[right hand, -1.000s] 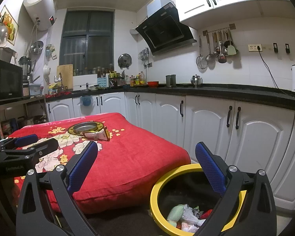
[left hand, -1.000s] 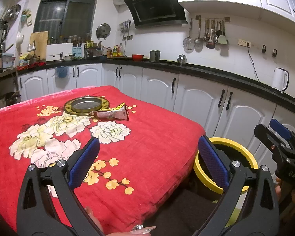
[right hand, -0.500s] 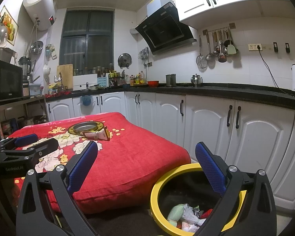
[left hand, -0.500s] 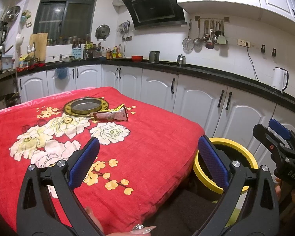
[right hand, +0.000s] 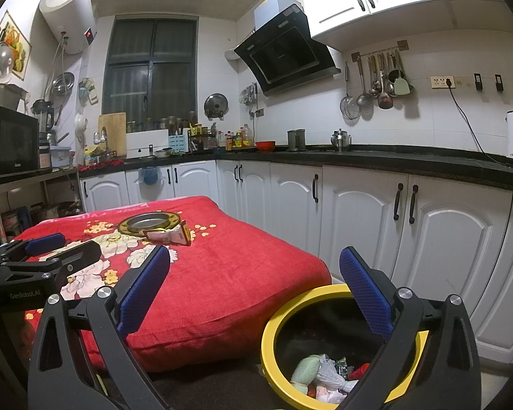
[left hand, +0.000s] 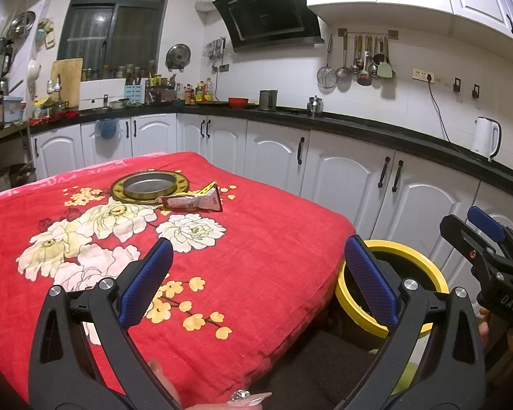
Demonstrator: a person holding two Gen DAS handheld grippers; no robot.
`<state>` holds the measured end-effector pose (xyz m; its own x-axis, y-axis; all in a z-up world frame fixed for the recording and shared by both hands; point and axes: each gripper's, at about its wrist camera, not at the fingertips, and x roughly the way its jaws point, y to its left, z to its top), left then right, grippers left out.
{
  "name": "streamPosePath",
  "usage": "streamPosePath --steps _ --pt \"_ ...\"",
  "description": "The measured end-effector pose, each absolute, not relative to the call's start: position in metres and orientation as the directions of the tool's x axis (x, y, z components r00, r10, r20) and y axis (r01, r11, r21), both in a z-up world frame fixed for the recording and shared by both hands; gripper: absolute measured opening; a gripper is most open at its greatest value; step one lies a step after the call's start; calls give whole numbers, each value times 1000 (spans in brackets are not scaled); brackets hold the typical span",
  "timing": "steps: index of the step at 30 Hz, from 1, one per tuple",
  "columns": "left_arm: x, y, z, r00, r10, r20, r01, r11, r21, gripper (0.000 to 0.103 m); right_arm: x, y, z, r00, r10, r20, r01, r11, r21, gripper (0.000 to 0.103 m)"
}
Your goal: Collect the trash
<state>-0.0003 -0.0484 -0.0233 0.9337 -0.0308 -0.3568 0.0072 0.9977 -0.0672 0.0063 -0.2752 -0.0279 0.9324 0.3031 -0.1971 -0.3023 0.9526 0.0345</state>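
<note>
Nothing has moved: both the left gripper (left hand: 258, 273) and right gripper (right hand: 254, 285) hang spread and empty, wrapper (left hand: 191, 201) beside the plate (left hand: 150, 188) mid-cloth, bin (right hand: 273, 328) just off the table's (left hand: 284, 256) corner.

left gripper (left hand: 258, 282): fingers spread, empty; right gripper (right hand: 254, 288): fingers spread, empty

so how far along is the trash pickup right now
Partly done: the yellow bin beside the table already holds wrappers and bags. Nothing is in hand; the left hand-held gripper and right hand-held gripper are both open and empty. Still left: the crumpled wrapper lying on the red tablecloth next to the metal dish.
</note>
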Motion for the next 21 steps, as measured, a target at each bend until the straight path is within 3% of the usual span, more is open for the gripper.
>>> streamPosePath --steps 21 --pt "-1 -49 -24 933 -30 -359 8 998 -63 92 7 -276 -28 932 303 -198 -301 953 37 97"
